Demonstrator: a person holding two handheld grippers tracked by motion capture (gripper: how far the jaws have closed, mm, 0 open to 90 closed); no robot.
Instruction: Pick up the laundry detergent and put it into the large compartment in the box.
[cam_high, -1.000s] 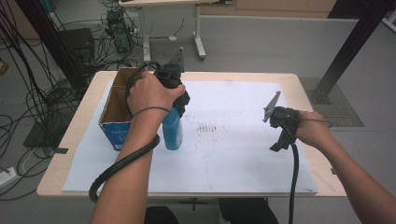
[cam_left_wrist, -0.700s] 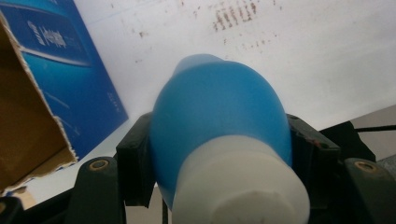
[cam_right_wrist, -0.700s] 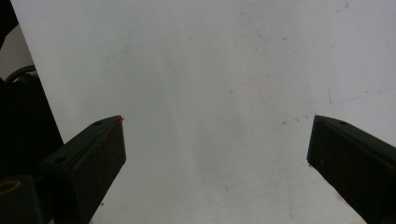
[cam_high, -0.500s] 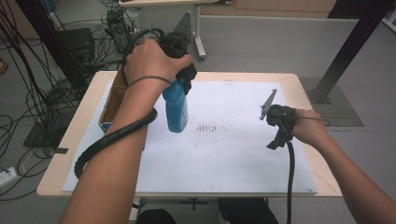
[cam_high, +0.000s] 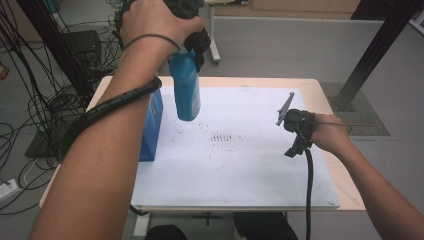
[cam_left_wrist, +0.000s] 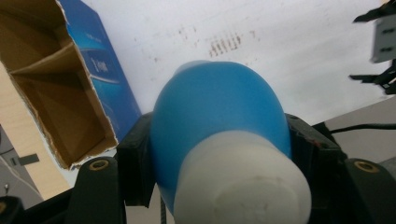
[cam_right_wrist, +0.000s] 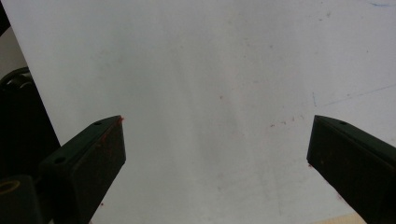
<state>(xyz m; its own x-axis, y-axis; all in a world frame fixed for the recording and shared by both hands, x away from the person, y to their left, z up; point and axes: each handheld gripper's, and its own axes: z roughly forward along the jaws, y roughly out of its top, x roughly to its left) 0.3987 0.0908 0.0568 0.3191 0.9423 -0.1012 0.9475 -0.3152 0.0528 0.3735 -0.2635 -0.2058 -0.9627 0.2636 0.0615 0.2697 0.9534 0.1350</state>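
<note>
Blue bottle (cam_high: 185, 90): rigid, smooth plastic, likely light; left gripper (cam_left_wrist: 219, 154) clamps its neck below the cap. Right gripper (cam_right_wrist: 215, 154): jaws apart, empty.

Left gripper (cam_high: 187, 30) cropped by the high view's top edge, blue bottle's (cam_high: 185, 90) cap hidden.

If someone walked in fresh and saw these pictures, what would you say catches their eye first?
Most striking is the blue bottle with a white cap, clamped in the left tongs and held in the air above the left part of the white sheet. Beside it, at the table's left edge, stands an open blue cardboard box. On the right, the right tongs hang open over bare white sheet.
</note>
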